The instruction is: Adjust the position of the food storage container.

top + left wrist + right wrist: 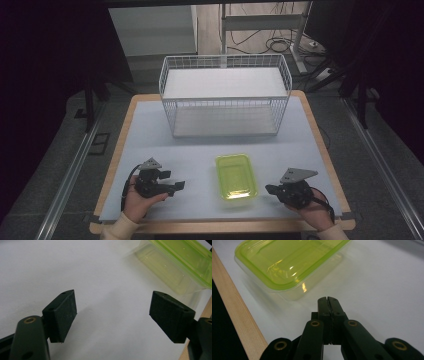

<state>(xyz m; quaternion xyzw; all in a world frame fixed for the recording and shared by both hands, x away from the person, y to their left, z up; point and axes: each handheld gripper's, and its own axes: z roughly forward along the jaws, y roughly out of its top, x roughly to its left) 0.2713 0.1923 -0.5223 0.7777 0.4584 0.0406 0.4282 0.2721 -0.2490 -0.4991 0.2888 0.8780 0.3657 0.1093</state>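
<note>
Hands held two claws low over the tabletop either side of a lidded green container lying at its near edge – left claw gaping, right claw pinched shut and empty, just beside the box – an approach, probably; next, the right would need to open.

Pale-topped table with light wood edging. Grey carpet floor around it; metal rails flank both sides. Beyond: white cabinet, desk frame, tangled cables. Surroundings dark.
</note>
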